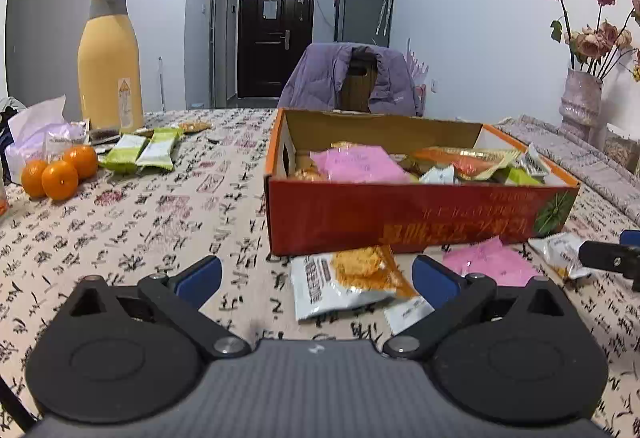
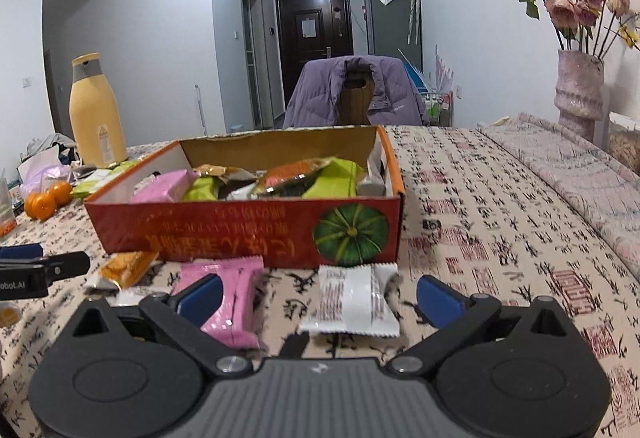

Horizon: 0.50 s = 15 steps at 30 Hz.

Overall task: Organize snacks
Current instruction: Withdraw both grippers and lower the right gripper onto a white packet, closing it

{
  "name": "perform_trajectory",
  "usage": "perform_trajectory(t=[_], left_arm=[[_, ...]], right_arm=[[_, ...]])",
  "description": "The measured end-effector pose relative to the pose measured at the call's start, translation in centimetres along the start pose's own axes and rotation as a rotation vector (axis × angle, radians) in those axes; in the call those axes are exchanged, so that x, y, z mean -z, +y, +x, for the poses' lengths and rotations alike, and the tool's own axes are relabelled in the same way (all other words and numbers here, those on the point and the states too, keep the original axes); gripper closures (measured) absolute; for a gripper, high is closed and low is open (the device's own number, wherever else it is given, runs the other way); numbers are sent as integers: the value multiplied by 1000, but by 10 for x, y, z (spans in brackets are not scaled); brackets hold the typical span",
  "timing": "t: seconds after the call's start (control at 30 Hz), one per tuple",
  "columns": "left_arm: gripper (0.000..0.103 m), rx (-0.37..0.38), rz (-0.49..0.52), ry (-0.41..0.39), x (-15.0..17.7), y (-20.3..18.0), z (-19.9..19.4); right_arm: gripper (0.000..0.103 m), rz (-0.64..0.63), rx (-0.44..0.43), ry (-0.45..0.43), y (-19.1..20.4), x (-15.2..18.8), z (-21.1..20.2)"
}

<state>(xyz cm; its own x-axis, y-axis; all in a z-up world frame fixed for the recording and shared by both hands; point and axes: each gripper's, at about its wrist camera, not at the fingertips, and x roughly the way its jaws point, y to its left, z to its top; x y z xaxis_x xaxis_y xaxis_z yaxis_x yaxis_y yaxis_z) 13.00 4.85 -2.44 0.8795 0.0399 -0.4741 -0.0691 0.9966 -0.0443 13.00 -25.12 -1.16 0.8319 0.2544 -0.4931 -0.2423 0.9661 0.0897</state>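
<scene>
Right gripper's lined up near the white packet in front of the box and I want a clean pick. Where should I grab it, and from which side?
Judging from the right wrist view, the white packet lies flat, crimped ends left and right. Come down from above with the open right gripper and pinch across its puffy middle, clear of the pink packet.

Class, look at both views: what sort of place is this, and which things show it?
Most likely a home dining area: a clothed table, a chair draped with a jacket, a fridge beside the entrance door.

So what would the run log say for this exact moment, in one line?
left gripper: open, over orange-and-white packet | right gripper: open, over white packet | red box: part filled
</scene>
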Motion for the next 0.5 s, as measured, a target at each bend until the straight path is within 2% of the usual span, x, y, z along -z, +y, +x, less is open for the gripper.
perform_trajectory(t=[0.5], left_arm=[[0,39,-38,12,6,6,6]], right_arm=[[1,-37,49,48,-1,-4,11]])
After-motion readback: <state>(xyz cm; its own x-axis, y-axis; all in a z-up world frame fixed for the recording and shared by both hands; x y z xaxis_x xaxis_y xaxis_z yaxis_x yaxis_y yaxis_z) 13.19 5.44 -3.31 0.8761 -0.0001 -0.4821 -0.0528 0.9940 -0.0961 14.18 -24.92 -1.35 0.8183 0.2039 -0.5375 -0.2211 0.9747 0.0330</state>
